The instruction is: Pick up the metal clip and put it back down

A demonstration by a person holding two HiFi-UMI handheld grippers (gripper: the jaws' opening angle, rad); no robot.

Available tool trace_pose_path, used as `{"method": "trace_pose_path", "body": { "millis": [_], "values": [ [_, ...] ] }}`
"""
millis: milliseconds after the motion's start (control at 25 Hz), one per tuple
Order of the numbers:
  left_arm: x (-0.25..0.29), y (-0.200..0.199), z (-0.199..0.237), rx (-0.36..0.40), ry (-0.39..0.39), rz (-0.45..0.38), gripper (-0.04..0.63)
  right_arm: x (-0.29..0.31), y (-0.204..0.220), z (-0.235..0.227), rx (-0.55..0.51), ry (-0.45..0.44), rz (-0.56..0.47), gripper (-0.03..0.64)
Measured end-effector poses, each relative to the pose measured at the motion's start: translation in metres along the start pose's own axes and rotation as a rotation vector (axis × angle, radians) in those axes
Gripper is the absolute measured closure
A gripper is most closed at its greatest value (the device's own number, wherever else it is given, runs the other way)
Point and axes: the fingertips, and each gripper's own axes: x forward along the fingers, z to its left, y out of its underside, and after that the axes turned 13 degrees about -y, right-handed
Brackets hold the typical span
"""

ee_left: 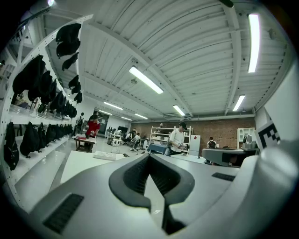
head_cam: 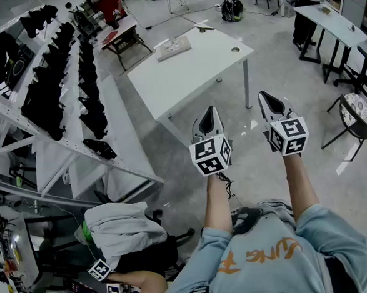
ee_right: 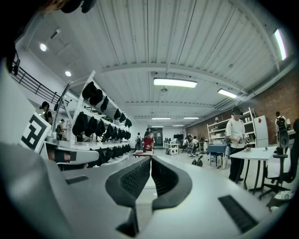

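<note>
Hall brightly lit by ceiling strip lights (ee_left: 145, 80), cool washed-out tones, soft shadow cast beneath the white surface (head_cam: 195, 68), glare patches on the floor (head_cam: 344, 166), gripper views strongly fisheye-bent and vignetted black at corners, left hand-held gripper (ee_left: 149, 156) blurred near the lens

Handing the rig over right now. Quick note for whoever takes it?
Left gripper: jaws shut, nothing between them, held in the air above the floor.
Right gripper: jaws shut, empty, raised beside the left one.
Metal clip: not visible in any view. The white table stands just ahead; no clip can be made out on it.
Done: nothing the views confirm.
Left: locate the clip, pick it up, put it back down.
</note>
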Motion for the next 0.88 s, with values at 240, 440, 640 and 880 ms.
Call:
{"method": "trace_pose_path", "body": {
  "millis": [240, 440, 640, 880],
  "values": [
    [0.010, 0.004, -0.022, -0.005, -0.015, 0.013, 0.586, -0.004, 0.003, -0.027, 0.021, -0.008, -0.002, 0.586],
    [0.018, 0.014, -0.036, -0.005, -0.044, 0.036, 0.586, -0.010, 0.009, -0.053, 0.051, -0.020, 0.003, 0.586],
    [0.024, 0.028, -0.046, -0.026, -0.082, 0.054, 0.586, -0.022, 0.021, -0.076, 0.067, -0.034, 0.018, 0.586],
    [0.036, 0.027, -0.071, 0.021, -0.089, 0.035, 0.586, -0.031, 0.026, -0.104, 0.083, -0.037, 0.012, 0.586]
  ]
}}
